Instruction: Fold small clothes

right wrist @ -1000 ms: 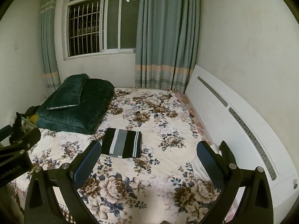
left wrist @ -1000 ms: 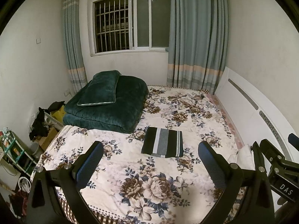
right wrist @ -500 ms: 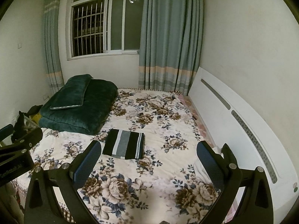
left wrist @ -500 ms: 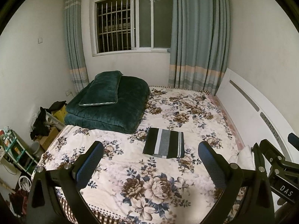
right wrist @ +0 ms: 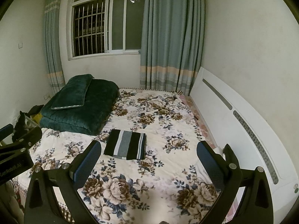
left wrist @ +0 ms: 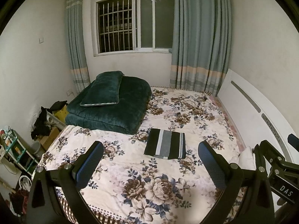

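Observation:
A small garment (left wrist: 165,143) with black, grey and white stripes lies folded into a flat rectangle on the floral bedspread (left wrist: 130,168); it also shows in the right wrist view (right wrist: 125,144). My left gripper (left wrist: 150,165) is open and empty, held above the near part of the bed, well short of the garment. My right gripper (right wrist: 148,165) is open and empty too, held beside the left one at the same height. Part of the right gripper shows at the right edge of the left wrist view (left wrist: 276,169).
A folded dark green quilt (left wrist: 112,110) with a green pillow (left wrist: 102,87) on it lies at the bed's far left. A white headboard (left wrist: 248,112) runs along the right side. Clutter and a small shelf (left wrist: 16,149) stand on the floor at the left. A window with curtains is behind.
Both views have shifted slightly: the bed and the garment sit a little lower and further right in the frames. The garment lies as before, and both grippers stay open.

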The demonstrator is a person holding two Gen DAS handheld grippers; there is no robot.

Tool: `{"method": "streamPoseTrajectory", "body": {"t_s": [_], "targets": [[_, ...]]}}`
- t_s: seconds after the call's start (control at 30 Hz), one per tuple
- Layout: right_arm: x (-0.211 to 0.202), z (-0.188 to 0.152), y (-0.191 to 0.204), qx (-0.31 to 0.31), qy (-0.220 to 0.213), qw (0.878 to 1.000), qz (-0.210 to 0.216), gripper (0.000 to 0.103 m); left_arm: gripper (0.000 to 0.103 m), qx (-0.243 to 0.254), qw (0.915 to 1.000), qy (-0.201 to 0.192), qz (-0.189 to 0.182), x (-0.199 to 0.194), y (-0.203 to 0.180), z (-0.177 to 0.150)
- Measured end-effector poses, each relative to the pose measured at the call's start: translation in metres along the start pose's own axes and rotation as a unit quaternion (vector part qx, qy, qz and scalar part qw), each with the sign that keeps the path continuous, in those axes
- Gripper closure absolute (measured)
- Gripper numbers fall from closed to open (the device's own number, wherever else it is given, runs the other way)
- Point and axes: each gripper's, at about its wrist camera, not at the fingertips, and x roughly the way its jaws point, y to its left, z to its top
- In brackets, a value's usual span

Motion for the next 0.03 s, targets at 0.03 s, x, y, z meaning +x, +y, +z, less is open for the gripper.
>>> {"method": "streamPoseTrajectory", "body": {"t_s": [0.03], "targets": [[0.0, 0.0001, 0.0003, 0.0, 0.0, 1.0, 0.0, 0.0, 0.0, 0.0, 1.0, 0.0, 0.001, 0.0, 0.0016, 0.0022]]}}
